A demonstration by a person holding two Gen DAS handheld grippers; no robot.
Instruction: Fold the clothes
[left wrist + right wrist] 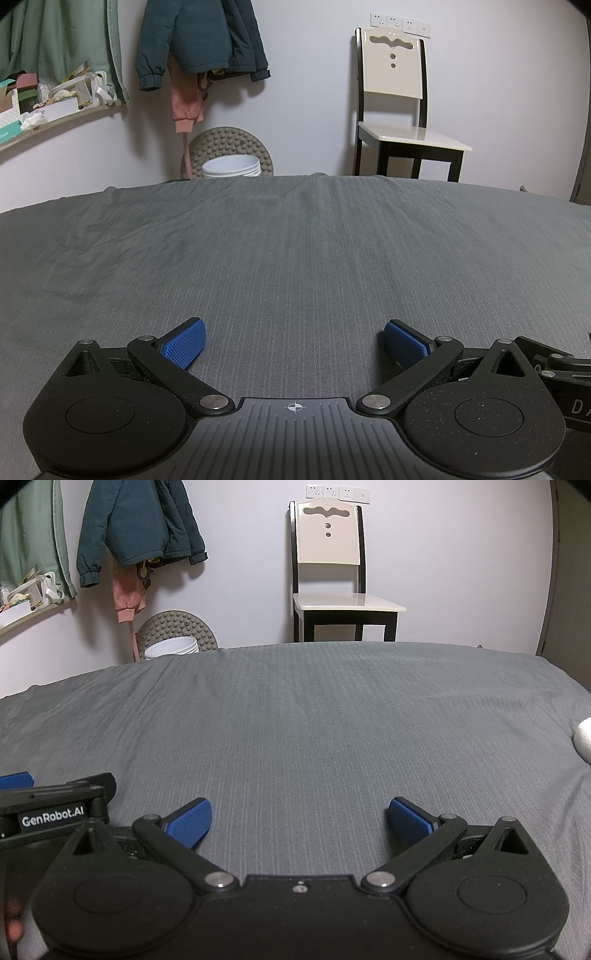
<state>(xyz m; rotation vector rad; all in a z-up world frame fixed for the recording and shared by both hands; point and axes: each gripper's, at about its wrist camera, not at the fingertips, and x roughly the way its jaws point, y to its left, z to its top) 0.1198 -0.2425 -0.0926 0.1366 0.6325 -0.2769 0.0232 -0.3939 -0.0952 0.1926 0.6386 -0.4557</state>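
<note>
Left gripper point(294, 343) and right gripper point(300, 821) both spread, empty, over grey striped bedsheet point(295, 251); white cloth bundle point(583, 738) at 3 o'clock (likely garment) — judged pre-fold, fetch it next

A: What does the matte black plastic left gripper point(294, 341) look like?

B: It has two round housings, angled link bars with silver pivot screws, ribbed blue rubber pads point(186, 345) on the jaws, a grooved grey middle plate and a small white crosshair mark.

A: And the matte black plastic right gripper point(300, 821)?

B: The same build, but the middle plate is plain black with one small screw. On the left gripper's side, seen from the right wrist, white letters read "GenRobot.AI".
</note>
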